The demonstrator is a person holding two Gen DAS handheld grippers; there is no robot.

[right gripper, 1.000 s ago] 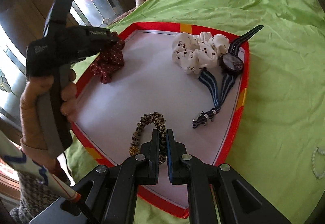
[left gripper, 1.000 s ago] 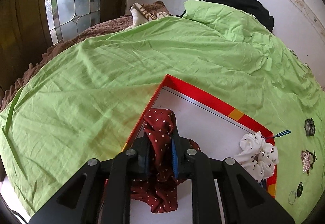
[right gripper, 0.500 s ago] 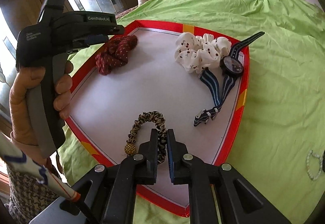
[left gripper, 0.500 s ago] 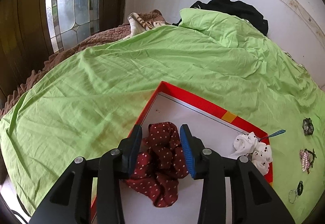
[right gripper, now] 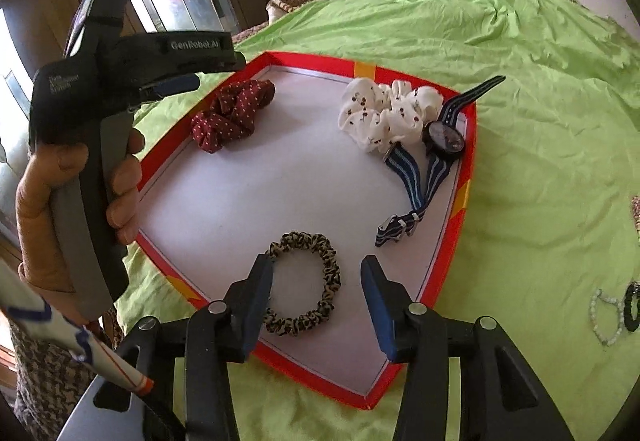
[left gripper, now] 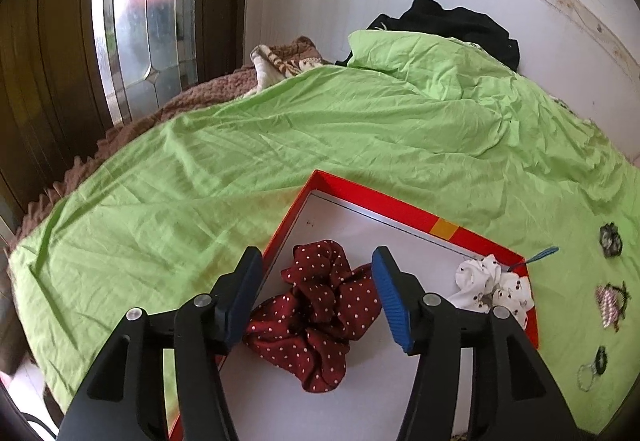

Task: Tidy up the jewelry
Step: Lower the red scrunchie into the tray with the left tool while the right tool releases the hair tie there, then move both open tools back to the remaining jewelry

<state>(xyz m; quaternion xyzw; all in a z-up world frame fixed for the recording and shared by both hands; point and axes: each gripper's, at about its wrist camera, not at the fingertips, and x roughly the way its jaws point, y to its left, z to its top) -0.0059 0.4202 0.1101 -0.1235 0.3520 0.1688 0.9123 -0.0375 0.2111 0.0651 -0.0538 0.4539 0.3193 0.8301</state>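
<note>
Green bedsheet covered the bed and carried a red-rimmed tray with a white floor; stained-glass door and white wall lay behind. Left gripper hung with its jaws spread wide, straddling but not touching the maroon dotted scrunchie, which lay loose on the tray floor near the far-left corner. Right gripper likewise stood with jaws parted and nothing between the pads, just over the leopard-print scrunchie resting at the tray's near edge. Also in the tray: white scrunchie touching a striped-strap watch by the right rim. Judgement: both deposits read as complete, so the step in hand is release and clear. Several pieces were not yet in the tray: bead bracelet and other small items on the sheet to the right. Next move likely calls for lifting both grippers without snagging fabric, then reaching right for those pieces. Left hand held its handle upright, wrist level, gripper pointing over the tray's left rim.
</note>
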